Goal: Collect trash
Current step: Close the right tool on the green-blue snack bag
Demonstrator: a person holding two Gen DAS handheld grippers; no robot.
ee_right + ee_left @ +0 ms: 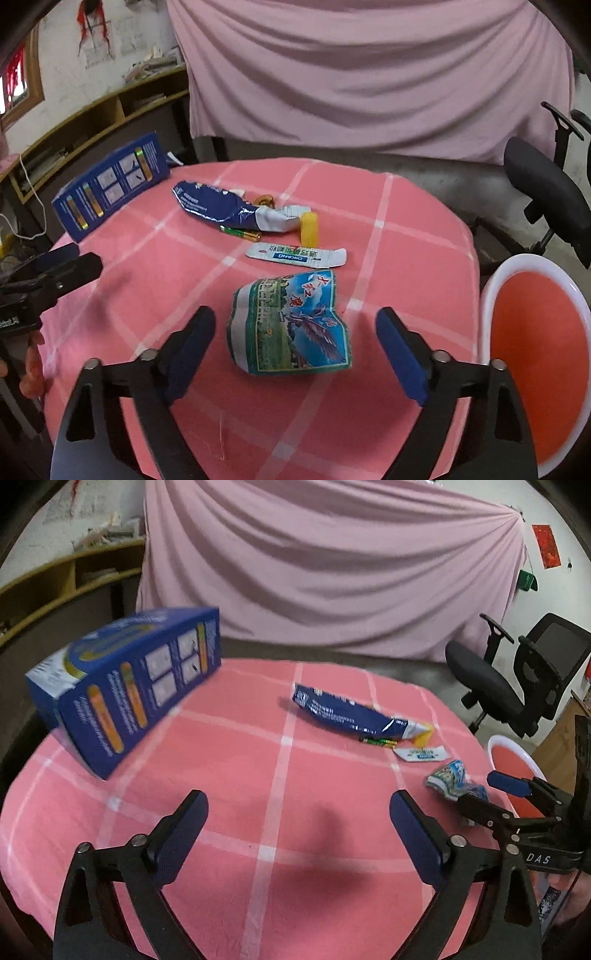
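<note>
Right gripper (295, 332) wide, crumpled wrapper (290, 325) centred low in frame: sink straight, then pinch. Left gripper (299, 827) wide over bare tabletop (258, 738).

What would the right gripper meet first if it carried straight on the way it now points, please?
Most likely the crumpled eagle-print wrapper, which lies on the pink tablecloth in line with the open right gripper; depth is uncertain.
</note>
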